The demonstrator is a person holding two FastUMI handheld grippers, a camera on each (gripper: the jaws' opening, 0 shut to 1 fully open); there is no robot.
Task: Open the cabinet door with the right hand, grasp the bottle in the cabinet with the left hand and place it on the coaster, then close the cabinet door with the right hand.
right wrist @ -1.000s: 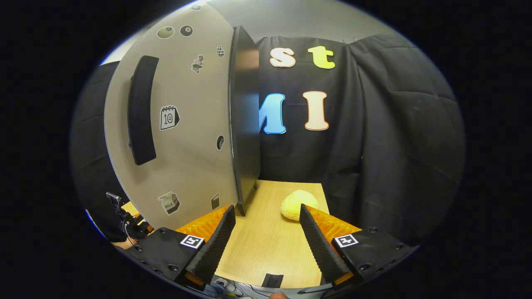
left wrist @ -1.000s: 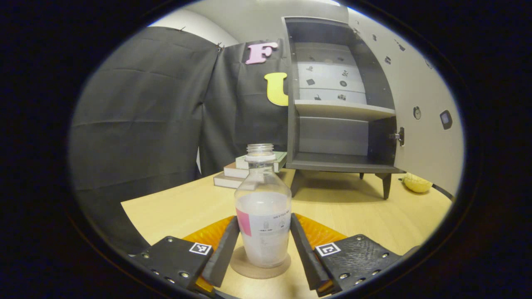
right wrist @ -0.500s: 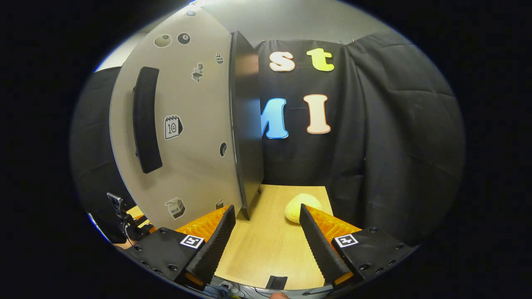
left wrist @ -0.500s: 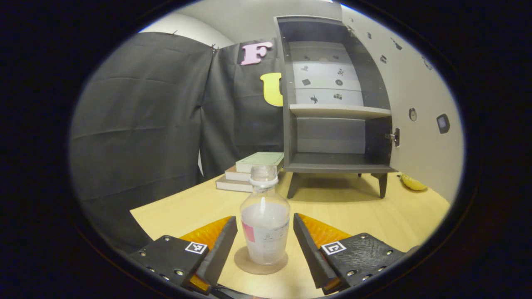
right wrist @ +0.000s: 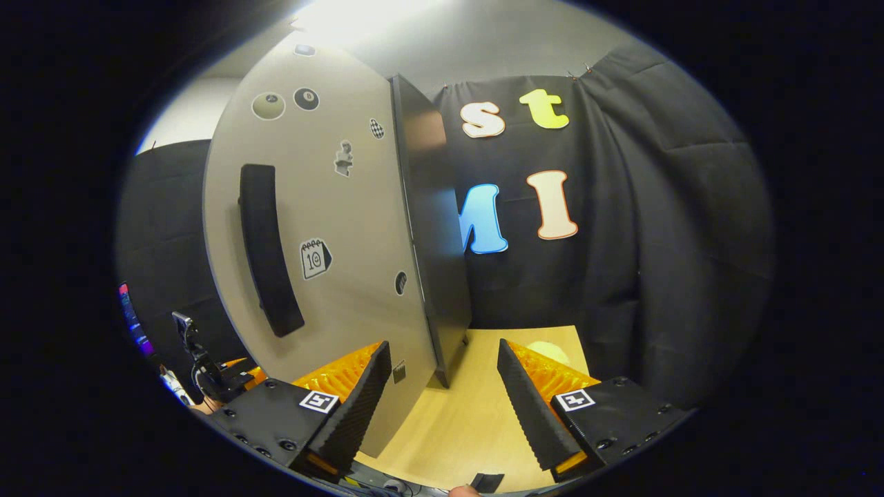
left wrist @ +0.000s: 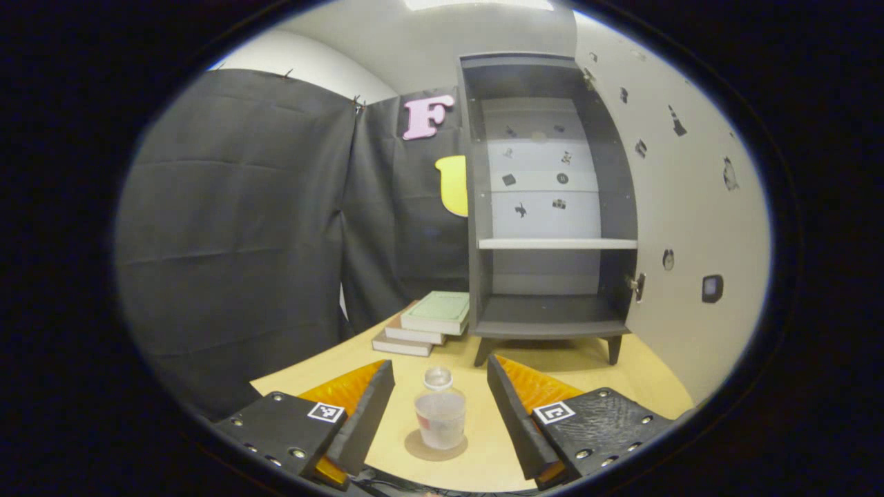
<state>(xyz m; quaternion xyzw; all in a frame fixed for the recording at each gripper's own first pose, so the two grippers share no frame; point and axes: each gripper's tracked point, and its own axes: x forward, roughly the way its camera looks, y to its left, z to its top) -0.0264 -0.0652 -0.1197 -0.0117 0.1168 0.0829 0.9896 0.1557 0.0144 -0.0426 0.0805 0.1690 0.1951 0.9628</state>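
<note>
The bottle [left wrist: 440, 417] is seen standing upright on the round coaster [left wrist: 435, 446] on the tabletop [left wrist: 476, 442], in the left gripper view. The left gripper [left wrist: 440, 407] is spread wide, with the bottle framed between its fingers and touched by neither. The placing step is judged complete.

The cabinet [left wrist: 549, 207] stands open beyond the bottle, its shelves bare, with a stack of books [left wrist: 428, 322] just beside its foot. In the right gripper view, the cabinet door [right wrist: 324, 235] is shown swung out, its long dark handle [right wrist: 269, 248] on the outer face. The right gripper [right wrist: 442, 393] is also held wide, with nothing between its fingers, and the door's lower edge lies near the left finger. The closing of the door is judged to be the step now in hand. For it, the right gripper would need to be brought against the door's outer face or handle and the door swung toward the cabinet.

A pale yellow object [right wrist: 545, 351] on the tabletop is half hidden behind the right finger and cannot be identified. The bottle's label is too small to be made out. The door's hinge side is cut off in the right gripper view.
</note>
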